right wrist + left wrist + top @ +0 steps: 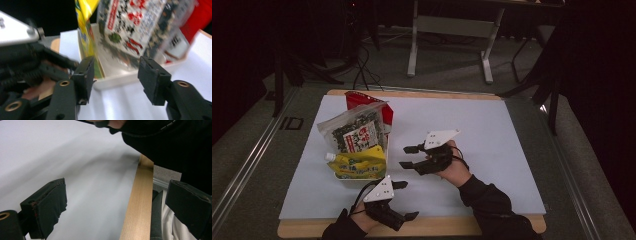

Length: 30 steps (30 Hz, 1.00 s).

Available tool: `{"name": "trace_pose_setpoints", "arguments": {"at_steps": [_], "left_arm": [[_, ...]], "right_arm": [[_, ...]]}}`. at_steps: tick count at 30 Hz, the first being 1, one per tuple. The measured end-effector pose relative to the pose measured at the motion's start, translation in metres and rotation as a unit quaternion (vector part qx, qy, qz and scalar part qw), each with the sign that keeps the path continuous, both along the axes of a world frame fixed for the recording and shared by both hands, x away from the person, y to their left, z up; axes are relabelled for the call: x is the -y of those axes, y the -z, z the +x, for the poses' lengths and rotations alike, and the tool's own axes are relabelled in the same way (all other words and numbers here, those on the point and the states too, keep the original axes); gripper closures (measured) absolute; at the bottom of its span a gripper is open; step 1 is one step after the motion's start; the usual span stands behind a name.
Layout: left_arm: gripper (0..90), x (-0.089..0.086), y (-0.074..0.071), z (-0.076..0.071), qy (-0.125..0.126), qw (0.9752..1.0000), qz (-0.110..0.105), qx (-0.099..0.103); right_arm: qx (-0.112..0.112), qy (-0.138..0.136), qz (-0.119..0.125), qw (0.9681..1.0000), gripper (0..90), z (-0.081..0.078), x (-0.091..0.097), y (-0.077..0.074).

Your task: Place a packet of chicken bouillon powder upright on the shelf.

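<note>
Left gripper (404, 200) jaws wide apart, empty, right gripper (409, 156) jaws part-open, empty, facing snack packets (357, 131), print unreadable

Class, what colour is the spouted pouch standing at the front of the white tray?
Yellow: the spouted pouch in the white tray shows best in the high view.
</note>
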State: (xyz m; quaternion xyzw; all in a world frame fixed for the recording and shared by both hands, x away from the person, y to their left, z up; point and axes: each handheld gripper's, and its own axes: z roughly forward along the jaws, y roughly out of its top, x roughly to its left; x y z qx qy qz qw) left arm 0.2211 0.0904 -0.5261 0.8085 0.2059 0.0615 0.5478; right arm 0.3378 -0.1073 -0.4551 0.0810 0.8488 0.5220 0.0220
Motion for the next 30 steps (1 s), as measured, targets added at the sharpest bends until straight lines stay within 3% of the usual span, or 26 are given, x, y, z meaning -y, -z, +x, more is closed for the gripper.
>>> {"name": "trace_pose_setpoints", "arguments": {"at_steps": [4,9,11,18,30], "left_arm": [[5.0,0.0,0.0,0.001,0.0,1.0,0.0,0.0],[5.0,0.0,0.0,0.001,-0.001,1.0,0.002,0.003],[5.0,0.0,0.0,0.001,-0.002,1.0,0.001,0.003],[5.0,0.001,0.0,0.001,0.0,1.0,0.002,0.005],[5.0,0.0,-0.001,-0.002,-0.004,0.9999,0.0,0.009]], "right_arm": [[-0.004,0.019,-0.005,0.9998,37.6,-0.002,0.013,0.007],[-0.014,0.023,-0.008,0.9996,28.5,-0.005,0.026,0.021],[-0.027,0.024,-0.004,0.9993,24.9,-0.004,0.032,0.027],[-0.033,0.044,-0.005,0.9985,21.5,-0.001,0.044,0.039],[-0.022,0.049,-0.041,0.9977,19.4,-0.004,0.045,0.06]]}}
